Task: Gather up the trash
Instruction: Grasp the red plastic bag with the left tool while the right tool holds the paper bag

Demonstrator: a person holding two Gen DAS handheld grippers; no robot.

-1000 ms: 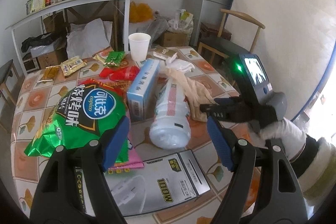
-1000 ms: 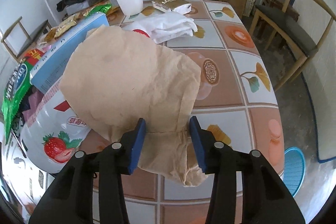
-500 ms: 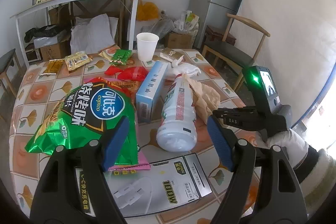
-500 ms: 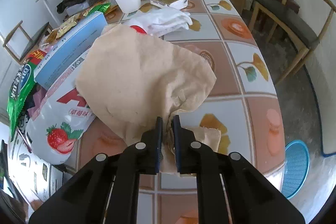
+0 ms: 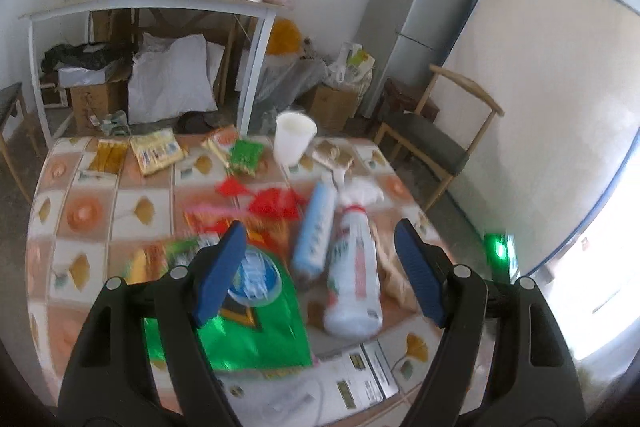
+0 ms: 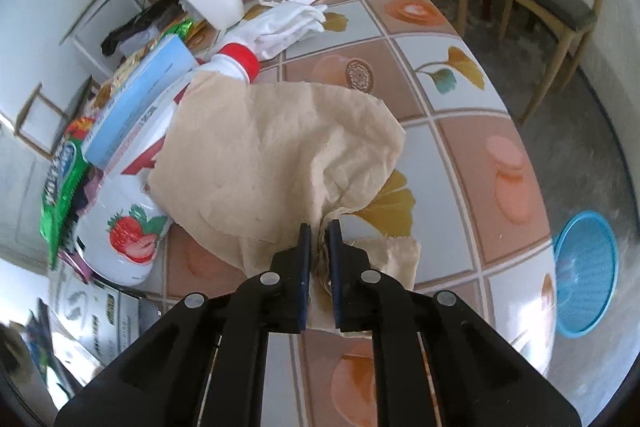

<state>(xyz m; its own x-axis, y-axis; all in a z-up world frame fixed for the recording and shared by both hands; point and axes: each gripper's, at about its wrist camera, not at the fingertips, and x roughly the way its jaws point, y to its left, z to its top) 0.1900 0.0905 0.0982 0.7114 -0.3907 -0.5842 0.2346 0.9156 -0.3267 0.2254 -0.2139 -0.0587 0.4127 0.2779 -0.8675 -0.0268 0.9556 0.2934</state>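
Observation:
A crumpled brown paper bag [image 6: 276,155] lies on the tiled table [image 6: 460,155], draped over a white strawberry bottle [image 6: 132,223] with a red cap. My right gripper [image 6: 319,239] is shut on the near corner of the bag. In the left wrist view the bag [image 5: 394,267] shows beside the bottle [image 5: 354,279]. My left gripper [image 5: 320,267] is open and empty, held above the table over a green snack bag [image 5: 240,327]. A light blue box [image 5: 316,227] lies left of the bottle.
A white paper cup [image 5: 294,143], white cloth [image 6: 288,23], small packets [image 5: 156,151] and red wrappers [image 5: 276,203] lie further back. A printed box [image 5: 352,379] lies at the near edge. A blue basket [image 6: 586,271] sits on the floor at right. A wooden chair [image 5: 436,131] stands beside the table.
My right gripper closed on the paper bag's corner and pulled it back, uncovering the bottle's red cap. My left gripper rose and drew back from the table, still open.

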